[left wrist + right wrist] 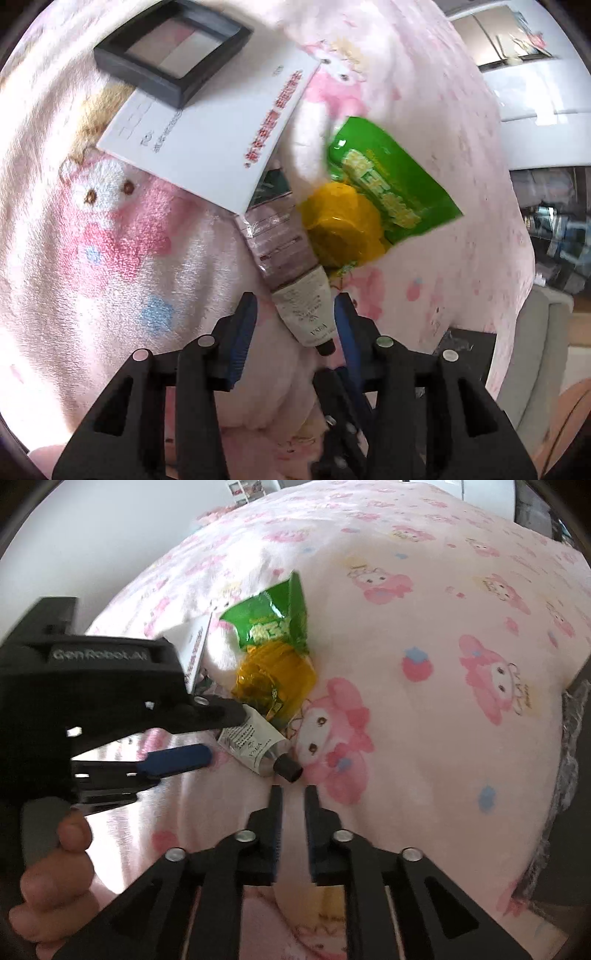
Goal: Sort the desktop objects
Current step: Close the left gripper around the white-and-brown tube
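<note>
A cream and pink tube (295,280) with a black cap (326,348) lies on the pink cartoon-print blanket (110,258). My left gripper (295,306) is open, its blue-padded fingers on either side of the tube's lower end; the right pad is close to it and a gap shows on the left. From the right wrist view the tube (255,744) and its cap (288,770) lie just beyond my right gripper (293,794), which stands slightly open with only blanket between its fingers. The left gripper (218,734) comes in from the left there.
A green snack packet (388,177) and a yellow packet (340,225) lie against the tube's far side. Behind them are a white card with red lettering (207,140) and a black frame box (173,48). A hand (55,849) holds the left gripper. The blanket's edge drops off at the right (517,258).
</note>
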Action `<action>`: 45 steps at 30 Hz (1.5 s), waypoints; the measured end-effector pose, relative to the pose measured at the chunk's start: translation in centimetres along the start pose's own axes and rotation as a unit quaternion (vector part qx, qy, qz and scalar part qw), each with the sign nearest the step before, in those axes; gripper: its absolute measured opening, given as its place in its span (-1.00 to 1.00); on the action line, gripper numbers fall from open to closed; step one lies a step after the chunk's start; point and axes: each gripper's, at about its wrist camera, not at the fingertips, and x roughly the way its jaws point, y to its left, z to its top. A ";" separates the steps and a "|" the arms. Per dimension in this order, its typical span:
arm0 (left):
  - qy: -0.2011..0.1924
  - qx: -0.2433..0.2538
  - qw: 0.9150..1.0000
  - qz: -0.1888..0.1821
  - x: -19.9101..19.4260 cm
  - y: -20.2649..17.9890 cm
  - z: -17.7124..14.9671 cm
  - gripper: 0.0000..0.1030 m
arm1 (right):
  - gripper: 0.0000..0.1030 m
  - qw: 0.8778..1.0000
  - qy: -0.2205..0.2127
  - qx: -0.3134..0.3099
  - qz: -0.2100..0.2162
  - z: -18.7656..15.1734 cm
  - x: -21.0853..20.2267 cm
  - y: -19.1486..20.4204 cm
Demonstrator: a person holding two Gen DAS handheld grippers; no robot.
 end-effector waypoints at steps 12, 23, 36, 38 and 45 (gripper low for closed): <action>0.007 0.034 0.999 -0.008 -0.8 -0.3 0.0 -0.88 | -0.85 0.999 0.003 -0.019 0.033 2.5 3.1 0.4; -0.015 -0.042 0.998 -0.035 -3.6 2.8 0.2 -0.76 | -0.55 0.999 0.010 -0.041 0.014 2.2 1.0 0.2; 0.001 -0.040 0.999 -0.036 -5.9 4.6 0.0 -0.49 | -0.92 0.999 0.008 -0.046 0.022 2.6 3.2 -0.3; 0.003 -0.044 0.998 -0.042 -6.4 4.9 0.0 -0.49 | -0.96 0.999 0.002 -0.040 0.031 2.5 2.7 -0.7; -0.013 -0.052 0.996 -0.074 -9.6 6.1 0.0 -0.49 | -0.98 0.998 -0.025 -0.035 0.049 2.6 0.2 -1.2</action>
